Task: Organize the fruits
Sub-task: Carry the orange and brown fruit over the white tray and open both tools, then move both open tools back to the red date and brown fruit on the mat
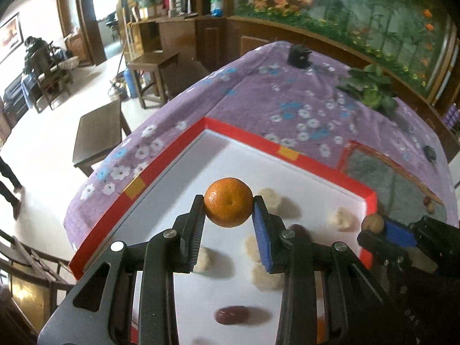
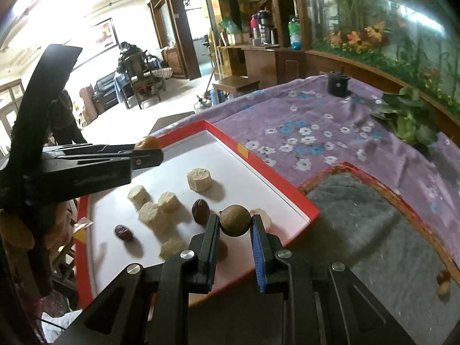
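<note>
My left gripper (image 1: 229, 201) is shut on an orange tangerine (image 1: 228, 202), held above the white tray with the red rim (image 1: 161, 169). My right gripper (image 2: 235, 221) is shut on a small brown round fruit (image 2: 235, 220) over the tray's right corner (image 2: 312, 211). In the left wrist view the right gripper (image 1: 373, 225) shows at the right with the brown fruit (image 1: 373, 223). In the right wrist view the left gripper (image 2: 148, 148) reaches in from the left with the tangerine (image 2: 148, 142) partly hidden. On the tray lie several pale chunks (image 2: 199, 179) and dark red dates (image 2: 199, 211).
A wicker basket with a grey lining (image 2: 385, 224) sits right of the tray and holds small brown fruits (image 2: 444, 283). Both rest on a purple flowered cloth (image 2: 302, 118). A leafy plant (image 2: 408, 115) and a black cup (image 2: 338, 84) stand further back. Wooden stools (image 1: 97, 135) stand beyond the table edge.
</note>
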The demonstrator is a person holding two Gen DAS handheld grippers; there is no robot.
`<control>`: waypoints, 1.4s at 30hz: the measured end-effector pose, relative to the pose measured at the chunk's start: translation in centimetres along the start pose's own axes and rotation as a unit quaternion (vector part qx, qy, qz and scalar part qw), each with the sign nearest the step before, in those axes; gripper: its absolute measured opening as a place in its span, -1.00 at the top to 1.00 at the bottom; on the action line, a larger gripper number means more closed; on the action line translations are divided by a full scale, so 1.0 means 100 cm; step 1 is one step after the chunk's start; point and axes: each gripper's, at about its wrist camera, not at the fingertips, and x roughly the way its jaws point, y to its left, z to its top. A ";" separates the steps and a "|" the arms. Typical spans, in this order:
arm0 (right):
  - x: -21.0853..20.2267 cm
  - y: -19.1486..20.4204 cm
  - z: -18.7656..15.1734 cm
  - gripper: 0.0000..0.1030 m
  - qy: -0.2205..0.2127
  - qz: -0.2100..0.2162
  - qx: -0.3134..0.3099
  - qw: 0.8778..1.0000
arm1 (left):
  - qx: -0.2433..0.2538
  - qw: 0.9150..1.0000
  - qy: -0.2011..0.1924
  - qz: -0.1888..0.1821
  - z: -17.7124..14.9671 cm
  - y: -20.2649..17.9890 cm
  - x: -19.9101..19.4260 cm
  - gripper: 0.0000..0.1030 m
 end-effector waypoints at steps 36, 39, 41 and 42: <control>0.031 -0.008 0.009 0.36 0.020 0.002 0.001 1.000 | -0.040 0.999 -0.009 0.031 -0.001 0.006 0.002 -0.14; 0.014 -0.013 0.002 0.36 0.005 0.003 0.018 1.000 | -0.030 0.999 -0.016 0.018 -0.002 -0.008 -0.007 -0.14; 0.001 -0.015 -0.002 0.36 -0.005 -0.002 0.023 1.000 | -0.022 1.000 -0.019 0.009 -0.002 -0.020 -0.011 -0.14; -0.006 -0.017 -0.005 0.36 -0.011 -0.008 0.026 1.000 | -0.016 1.000 -0.020 0.003 -0.004 -0.028 -0.013 -0.14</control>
